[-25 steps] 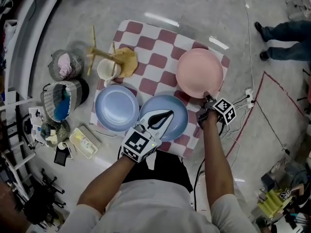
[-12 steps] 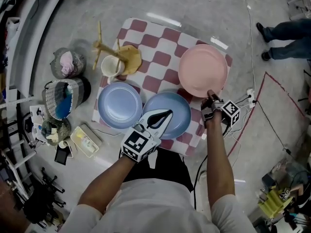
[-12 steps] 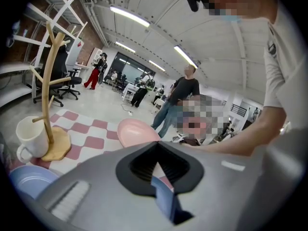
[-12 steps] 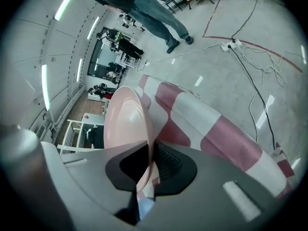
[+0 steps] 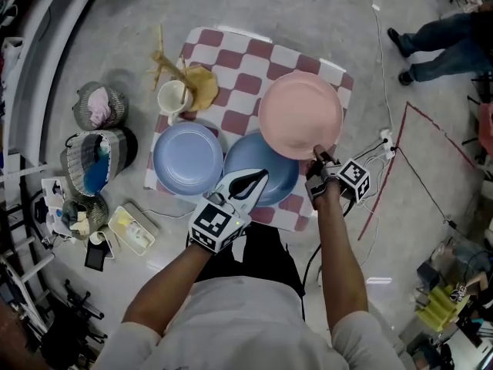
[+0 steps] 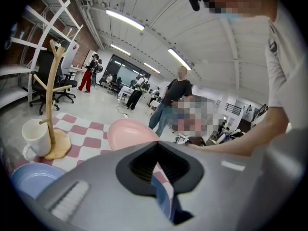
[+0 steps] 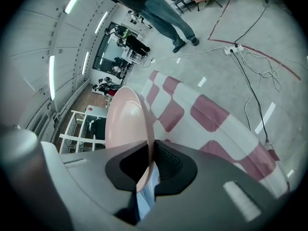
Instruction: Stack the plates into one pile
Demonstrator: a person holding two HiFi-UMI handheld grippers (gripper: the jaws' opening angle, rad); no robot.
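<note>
My right gripper [image 5: 316, 154] is shut on the near rim of the pink plate [image 5: 300, 114]. It holds the plate off the checked cloth [image 5: 239, 68], overlapping the far right edge of the middle blue plate [image 5: 254, 164]. In the right gripper view the pink plate [image 7: 126, 124] stands edge-on between the jaws of that gripper [image 7: 144, 170]. A second blue plate [image 5: 187, 158] lies to the left. My left gripper [image 5: 264, 179] is shut and hovers over the middle blue plate. In the left gripper view this gripper [image 6: 156, 170] shows only a blue sliver through its slit.
A white mug [image 5: 173, 96] and a wooden mug stand [image 5: 185, 79] sit at the cloth's far left corner. Baskets [image 5: 100, 156] and clutter lie on the floor to the left. Cables and a power strip [image 5: 385, 139] run on the right. A person's legs [image 5: 439, 33] are at the upper right.
The right gripper has lifted the pink plate and carried it left, so it now overlaps the middle blue plate. The left gripper has shifted slightly over that blue plate.
</note>
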